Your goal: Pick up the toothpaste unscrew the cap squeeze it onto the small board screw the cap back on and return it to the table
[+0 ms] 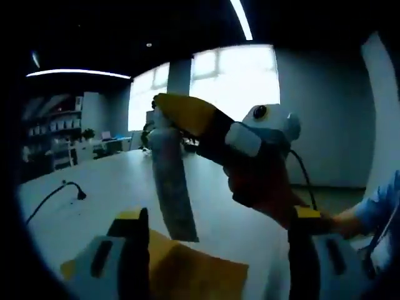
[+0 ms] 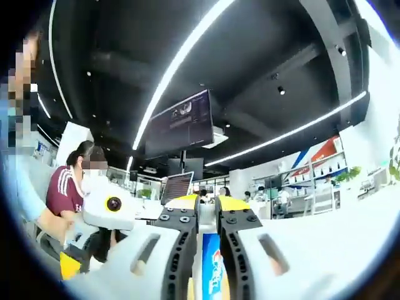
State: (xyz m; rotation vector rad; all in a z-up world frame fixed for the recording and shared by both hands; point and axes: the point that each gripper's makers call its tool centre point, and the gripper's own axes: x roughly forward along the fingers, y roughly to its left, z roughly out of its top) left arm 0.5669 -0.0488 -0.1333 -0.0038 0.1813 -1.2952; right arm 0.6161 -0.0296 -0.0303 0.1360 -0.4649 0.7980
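The right tool [image 2: 200, 215] is clamped on the toothpaste tube [image 2: 210, 272], its two black, yellow-tipped jaws pressed against either side of the white and blue tube, which runs up between them in the right gripper view. In the left gripper view the same right tool [image 1: 164, 107] comes in from the right, held in a person's hand [image 1: 340, 220] with a blue sleeve [image 1: 382, 206] behind it, and its yellow tips meet at the top end of the toothpaste tube [image 1: 172, 184]. The tube hangs there upright, slightly tilted, well clear of the white bench [image 1: 94, 194].

The left tool [image 1: 219, 244] sits low in its own view with its jaws spread wide apart, gripping nothing; the lower end of the tube hangs just above the gap between them. Beneath the jaws lies a yellow board [image 1: 187, 272] on the near part of the bench. A black cable [image 1: 53, 197] trails across the bench toward its far left edge.

In the right gripper view, the left tool [image 2: 109, 212] appears at the left, and a person in a maroon shirt [image 2: 65, 187] sits behind it.
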